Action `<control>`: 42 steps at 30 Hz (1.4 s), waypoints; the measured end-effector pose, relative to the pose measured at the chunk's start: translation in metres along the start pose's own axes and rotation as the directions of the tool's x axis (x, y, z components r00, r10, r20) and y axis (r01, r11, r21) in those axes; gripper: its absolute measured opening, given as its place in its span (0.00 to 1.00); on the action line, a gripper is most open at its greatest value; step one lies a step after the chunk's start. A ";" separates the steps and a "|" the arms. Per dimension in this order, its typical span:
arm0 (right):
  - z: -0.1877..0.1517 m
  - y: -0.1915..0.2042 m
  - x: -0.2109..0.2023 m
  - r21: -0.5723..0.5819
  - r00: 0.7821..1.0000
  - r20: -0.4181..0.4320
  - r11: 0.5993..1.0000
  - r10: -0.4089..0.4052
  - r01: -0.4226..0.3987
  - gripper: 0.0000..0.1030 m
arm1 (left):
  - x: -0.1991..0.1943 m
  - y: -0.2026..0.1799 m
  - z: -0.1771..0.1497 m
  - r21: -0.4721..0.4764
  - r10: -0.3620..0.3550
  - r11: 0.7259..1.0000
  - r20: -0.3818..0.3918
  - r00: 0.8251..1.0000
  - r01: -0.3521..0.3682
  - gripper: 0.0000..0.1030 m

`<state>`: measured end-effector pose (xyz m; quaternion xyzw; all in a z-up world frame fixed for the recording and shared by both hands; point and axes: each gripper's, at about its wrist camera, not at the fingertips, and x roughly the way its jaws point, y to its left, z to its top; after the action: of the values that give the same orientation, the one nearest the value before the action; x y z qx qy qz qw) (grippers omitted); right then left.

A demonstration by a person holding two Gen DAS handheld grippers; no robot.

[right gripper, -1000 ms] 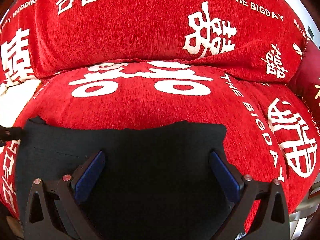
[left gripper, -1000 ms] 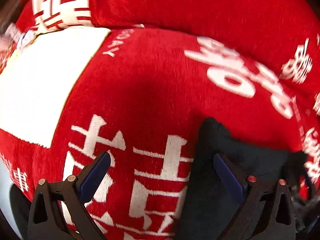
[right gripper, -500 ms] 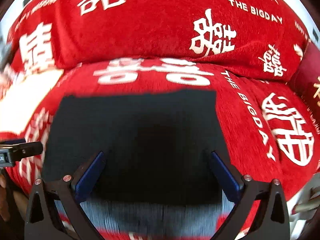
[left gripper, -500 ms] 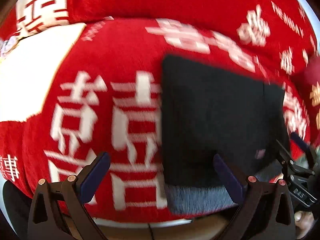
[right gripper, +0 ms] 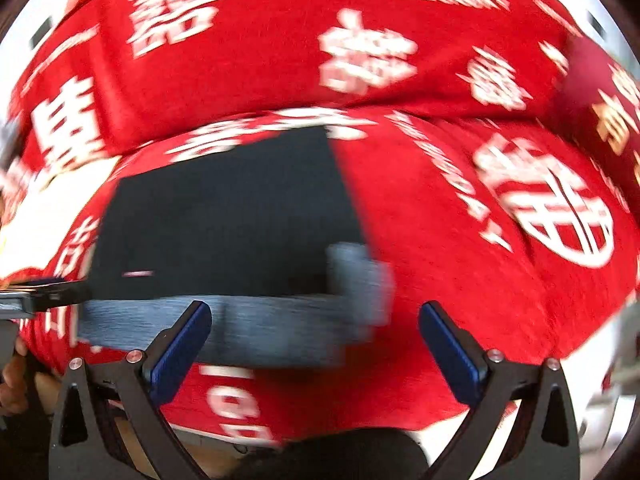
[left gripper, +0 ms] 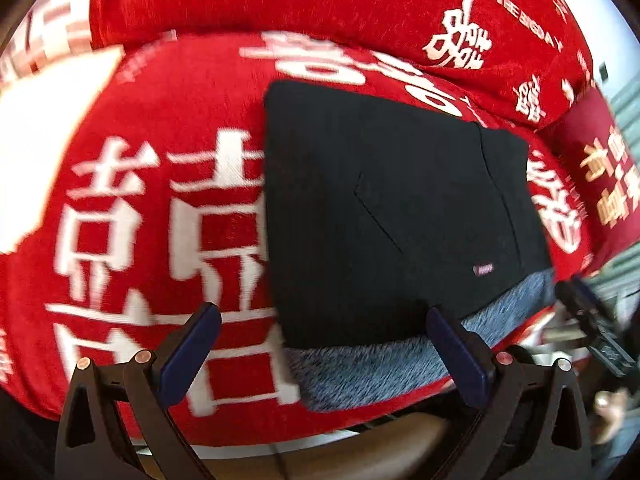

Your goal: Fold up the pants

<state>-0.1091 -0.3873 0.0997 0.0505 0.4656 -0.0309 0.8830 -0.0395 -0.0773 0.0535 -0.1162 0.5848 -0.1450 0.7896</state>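
The black pants (left gripper: pixel 384 216) lie folded into a flat rectangle on the red sofa seat (left gripper: pixel 168 128), with a grey-blue lining strip (left gripper: pixel 384 364) showing along the near edge. In the right wrist view the same pants (right gripper: pixel 224 216) sit left of centre, blurred. My left gripper (left gripper: pixel 324 352) is open and hovers near the front edge of the seat, holding nothing. My right gripper (right gripper: pixel 316 344) is open too, back from the pants' near edge, empty. The other gripper (left gripper: pixel 592 320) shows at the right edge of the left wrist view.
The sofa's red back cushion (left gripper: pixel 320 8) with white characters rises behind the seat. A darker red pillow (left gripper: pixel 600 176) lies at the right end. A white patch (left gripper: pixel 48 120) of the cover is at the left. A hand (right gripper: pixel 12 384) shows at the lower left.
Both grippers have pulled back and up from the pants. The folded pants, once filling the near view, now lie whole on the seat with the grey lining edge showing.
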 end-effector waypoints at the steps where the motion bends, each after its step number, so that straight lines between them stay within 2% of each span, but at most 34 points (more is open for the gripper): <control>1: 0.002 -0.018 0.002 0.051 1.000 -0.007 0.998 0.028 -0.028 1.00 | 0.003 0.005 0.003 -0.029 -0.024 0.999 -0.010 1.000 0.024 1.00; 3: 0.007 -0.037 0.006 0.109 0.995 -0.006 0.989 0.101 -0.100 1.00 | 0.010 0.008 0.011 -0.069 -0.059 0.996 -0.012 0.998 0.058 1.00; 6: 0.019 -0.044 0.018 0.122 0.980 0.003 0.972 0.200 -0.198 1.00 | 0.015 -0.002 0.021 -0.055 -0.078 0.995 -0.012 0.997 0.077 1.00; 10: 0.035 -0.029 0.052 0.090 0.946 -0.060 0.946 0.317 -0.311 1.00 | 0.028 -0.015 0.029 -0.009 -0.065 0.998 -0.025 0.998 0.064 1.00; 13: 0.040 -0.011 0.077 0.057 0.920 -0.129 0.929 0.370 -0.365 1.00 | 0.033 -0.014 0.034 -0.019 -0.086 0.996 -0.021 0.996 0.086 1.00; 17: 0.038 0.009 0.089 0.026 0.885 -0.156 0.897 0.439 -0.441 1.00 | 0.036 -0.012 0.034 -0.005 -0.108 0.994 -0.001 0.994 0.108 1.00; 20: 0.038 0.020 0.091 0.004 0.897 -0.137 0.906 0.420 -0.423 1.00 | 0.038 -0.012 0.034 0.041 -0.110 0.993 0.035 0.993 0.109 1.00; 23: 0.041 0.017 0.093 0.022 0.885 -0.147 0.896 0.442 -0.444 1.00 | 0.036 -0.008 0.032 0.086 -0.152 0.985 0.066 0.986 0.146 1.00; 30: 0.040 0.017 0.095 -0.012 0.887 -0.136 0.895 0.441 -0.446 1.00 | 0.035 -0.005 0.029 0.112 -0.188 0.978 0.098 0.977 0.177 1.00; 37: 0.044 0.024 0.095 0.001 0.909 -0.146 0.919 0.390 -0.394 1.00 | 0.038 -0.015 0.033 0.066 -0.110 0.992 0.085 0.990 0.104 1.00; 40: 0.046 0.035 0.089 -0.019 0.921 -0.163 0.932 0.353 -0.361 1.00 | 0.032 -0.014 0.031 0.083 -0.124 0.990 0.094 0.988 0.117 0.86; 42: 0.045 0.045 0.080 -0.063 0.926 -0.150 0.932 0.345 -0.358 0.98 | 0.025 -0.017 0.029 0.107 -0.126 0.988 0.107 0.986 0.114 0.70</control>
<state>-0.0230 -0.3486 0.0616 0.0958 0.5092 0.1522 0.8416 -0.0067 -0.1017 0.0452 -0.1196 0.5228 -0.2147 0.8163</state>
